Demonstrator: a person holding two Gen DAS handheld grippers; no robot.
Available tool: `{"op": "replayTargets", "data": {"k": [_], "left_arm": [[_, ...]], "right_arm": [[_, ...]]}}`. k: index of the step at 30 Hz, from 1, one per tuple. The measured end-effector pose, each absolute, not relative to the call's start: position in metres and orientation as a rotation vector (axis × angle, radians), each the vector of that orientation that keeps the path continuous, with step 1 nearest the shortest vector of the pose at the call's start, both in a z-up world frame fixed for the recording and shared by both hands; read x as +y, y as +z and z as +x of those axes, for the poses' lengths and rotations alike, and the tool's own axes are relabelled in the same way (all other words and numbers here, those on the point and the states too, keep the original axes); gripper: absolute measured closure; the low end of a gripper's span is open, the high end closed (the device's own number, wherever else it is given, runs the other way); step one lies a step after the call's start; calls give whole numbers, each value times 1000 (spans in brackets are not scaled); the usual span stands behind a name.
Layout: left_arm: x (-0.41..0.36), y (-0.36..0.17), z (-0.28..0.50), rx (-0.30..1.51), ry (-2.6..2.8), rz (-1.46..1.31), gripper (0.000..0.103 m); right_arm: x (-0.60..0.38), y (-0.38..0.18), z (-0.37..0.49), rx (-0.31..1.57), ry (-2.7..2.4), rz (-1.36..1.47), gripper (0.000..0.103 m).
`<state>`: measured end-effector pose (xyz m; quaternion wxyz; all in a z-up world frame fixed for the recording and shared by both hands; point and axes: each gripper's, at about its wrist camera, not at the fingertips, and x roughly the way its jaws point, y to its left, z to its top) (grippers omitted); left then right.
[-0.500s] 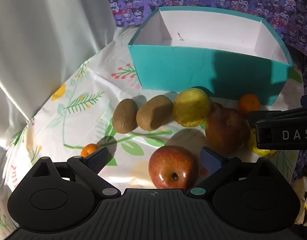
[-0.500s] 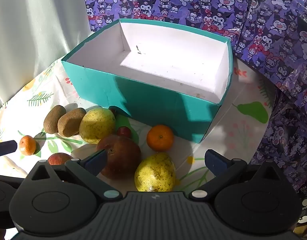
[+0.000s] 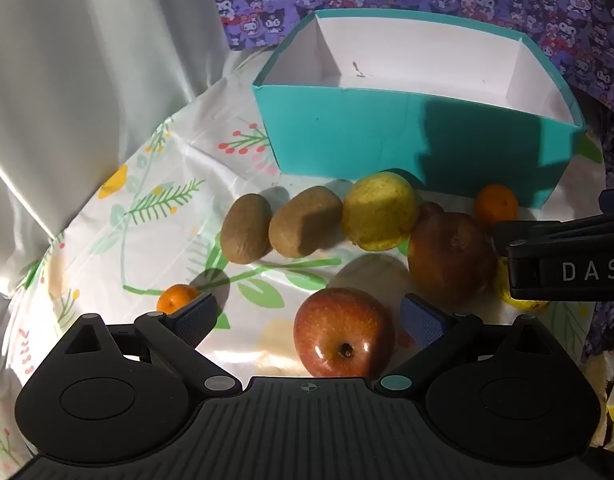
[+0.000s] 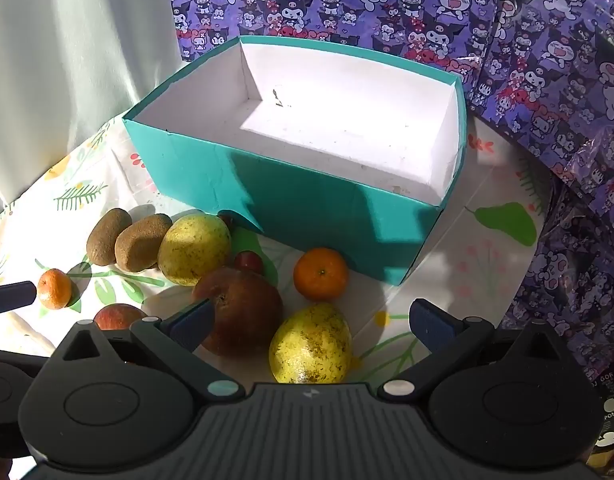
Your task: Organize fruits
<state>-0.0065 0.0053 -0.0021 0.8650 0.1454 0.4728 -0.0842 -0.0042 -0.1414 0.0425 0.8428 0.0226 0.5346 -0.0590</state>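
Note:
An empty teal box [image 3: 347, 140] [image 4: 291, 196] stands behind a row of fruit on the floral cloth. My left gripper [image 3: 307, 320] is open around a red apple [image 3: 344, 332], its jaws apart from it. My right gripper [image 4: 313, 322] is open with a yellow pear [image 4: 311, 344] between its jaws, not touching. Nearby lie a dark red pear [image 3: 451, 256] [image 4: 243, 312], another yellow pear [image 3: 379, 210] [image 4: 195, 248], two kiwis [image 3: 245, 234] [image 3: 305, 220], a mandarin [image 4: 321, 274] by the box and a small mandarin [image 3: 175, 298] [image 4: 54, 289].
The floral cloth [image 3: 147, 208] covers the table. A white curtain [image 3: 87, 80] hangs on the left and purple cartoon-print sheets [image 4: 527, 60] line the back and right. A small dark red fruit [image 4: 249, 262] lies between the pears.
Both grippers have crept slightly closer to the fruit. No fruit has moved.

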Motion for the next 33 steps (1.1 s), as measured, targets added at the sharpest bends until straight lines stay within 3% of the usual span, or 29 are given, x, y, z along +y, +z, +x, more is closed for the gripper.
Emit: {"op": "replayTargets", "data": {"k": [33], "left_arm": [[0, -6, 0, 1021, -200, 295, 2]], "right_arm": [[-140, 42, -2, 1138, -132, 43, 0]]}}
